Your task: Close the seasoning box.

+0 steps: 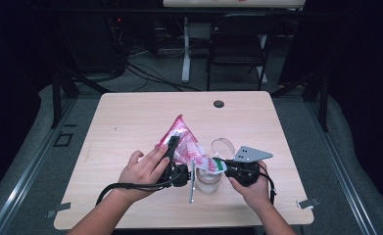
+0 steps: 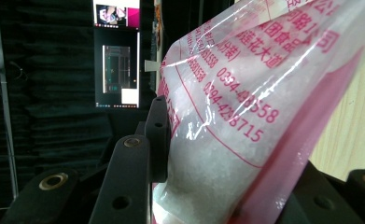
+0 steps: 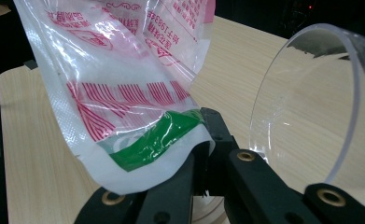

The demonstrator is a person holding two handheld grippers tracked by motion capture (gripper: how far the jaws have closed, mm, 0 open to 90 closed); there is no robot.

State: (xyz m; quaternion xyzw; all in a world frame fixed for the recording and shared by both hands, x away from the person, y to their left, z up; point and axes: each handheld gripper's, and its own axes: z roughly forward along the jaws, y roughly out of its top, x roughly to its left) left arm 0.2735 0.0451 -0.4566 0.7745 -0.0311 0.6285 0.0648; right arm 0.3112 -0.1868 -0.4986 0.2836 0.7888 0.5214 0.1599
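- Pink-and-clear plastic, printed with red characters and holding white grains, makes up the bag (image 1: 181, 139) that you hold up between your two grippers, above the middle of the wooden table (image 1: 130, 122).
- Your left gripper (image 1: 172, 147) is clamped on the bag's body: in the left gripper view one black pad presses into the film at the left while the bag (image 2: 245, 116) bulges across to the other jaw at the right.
- Your left hand (image 1: 142, 174) wraps that gripper from below, with the bag's peak rising above it towards the far side of the table.
- Your right gripper (image 1: 221, 166) is closed tight on the bag's lower corner, where a green band (image 3: 157, 140) crosses the white sealed edge; in the right gripper view the jaws meet on that edge with the film pinched between them.
- Your right hand (image 1: 250, 186) holds that gripper near the table's front edge, its grey three-cornered plate (image 1: 250, 154) on top.
- Just beside the pinched corner stands a clear jar (image 1: 208, 178), directly under the bag's lower end in the high view.
- A clear round lid (image 1: 222, 146) sits just behind the jar; in the right gripper view a clear curved rim (image 3: 311, 107) stands upright beside the jaws.
- A black chair (image 1: 238, 44) stands well beyond the table.
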